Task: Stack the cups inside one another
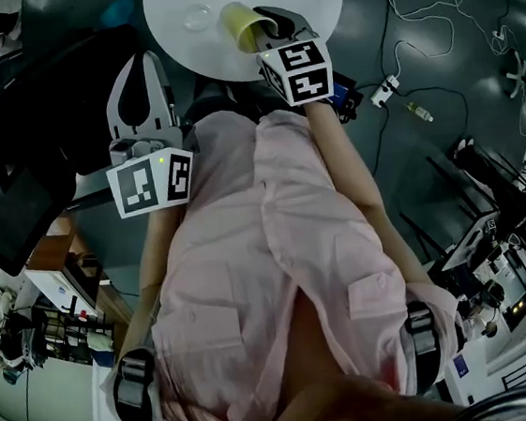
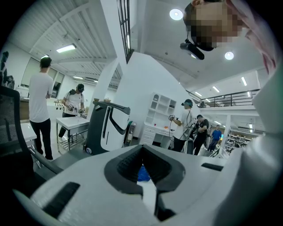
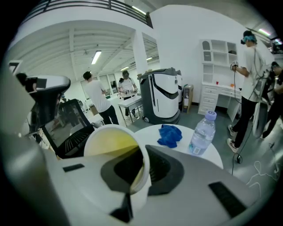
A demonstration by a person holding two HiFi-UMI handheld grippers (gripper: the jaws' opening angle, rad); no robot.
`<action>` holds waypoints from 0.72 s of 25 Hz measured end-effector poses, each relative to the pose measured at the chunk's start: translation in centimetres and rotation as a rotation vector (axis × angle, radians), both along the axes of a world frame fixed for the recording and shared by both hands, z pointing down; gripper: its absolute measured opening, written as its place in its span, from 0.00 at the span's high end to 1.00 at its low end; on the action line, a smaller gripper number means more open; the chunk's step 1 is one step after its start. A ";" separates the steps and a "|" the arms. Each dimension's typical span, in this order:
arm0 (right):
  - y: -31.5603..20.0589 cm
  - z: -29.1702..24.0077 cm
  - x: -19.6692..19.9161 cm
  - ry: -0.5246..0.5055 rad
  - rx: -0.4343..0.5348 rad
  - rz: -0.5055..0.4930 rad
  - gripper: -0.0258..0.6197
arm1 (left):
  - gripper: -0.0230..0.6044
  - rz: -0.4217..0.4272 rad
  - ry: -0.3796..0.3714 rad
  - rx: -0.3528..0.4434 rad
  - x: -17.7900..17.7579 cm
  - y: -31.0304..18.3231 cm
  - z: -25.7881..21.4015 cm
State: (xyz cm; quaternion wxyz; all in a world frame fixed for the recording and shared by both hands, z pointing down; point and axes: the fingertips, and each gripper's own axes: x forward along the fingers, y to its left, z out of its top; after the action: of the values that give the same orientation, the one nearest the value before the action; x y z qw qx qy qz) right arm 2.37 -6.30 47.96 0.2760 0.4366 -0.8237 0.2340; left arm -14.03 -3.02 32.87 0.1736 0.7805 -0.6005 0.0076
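A paper cup (image 1: 244, 23), white outside and yellow inside, hangs tilted over the near edge of the round white table (image 1: 315, 1). My right gripper (image 1: 272, 28) is shut on its rim. In the right gripper view the cup (image 3: 112, 148) fills the left of the jaws, and the wall is pinched by the right gripper (image 3: 135, 173). A clear cup (image 1: 196, 16) stands on the table just left of the yellow one. My left gripper (image 1: 138, 66) is held off the table's left edge, shut and holding nothing; the left gripper (image 2: 143, 178) points up into the room.
On the table lie a blue cloth (image 3: 170, 135) and a water bottle (image 3: 201, 134) with a purple cap. A black chair (image 1: 12, 158) stands at my left. Cables and a power strip (image 1: 385, 93) lie on the floor to the right. Other people stand around the room.
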 end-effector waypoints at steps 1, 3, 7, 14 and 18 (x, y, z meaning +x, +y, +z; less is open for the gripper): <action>0.0 -0.5 0.1 -0.007 0.017 0.008 0.90 | 0.94 0.004 0.000 0.002 0.1 0.1 0.0; -0.2 -1.7 0.4 -0.024 0.052 0.028 0.90 | 0.94 0.011 0.002 0.006 0.4 0.2 0.0; -0.5 -4.1 1.6 -0.062 0.123 0.072 0.90 | 0.94 0.025 0.002 0.018 1.4 0.4 -0.4; -0.6 -7.2 4.0 -0.103 0.215 0.112 0.90 | 0.94 0.042 0.002 0.058 3.5 1.0 -0.9; -0.2 -8.7 5.5 -0.127 0.255 0.133 0.90 | 0.94 0.045 0.001 0.088 4.3 0.9 -1.4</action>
State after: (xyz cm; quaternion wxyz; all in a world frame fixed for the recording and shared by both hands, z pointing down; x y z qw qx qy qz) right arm 7.82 -6.52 39.23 0.1495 0.5059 -0.8318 0.1724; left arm -9.70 -2.08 31.50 0.1392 0.8006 -0.5826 -0.0153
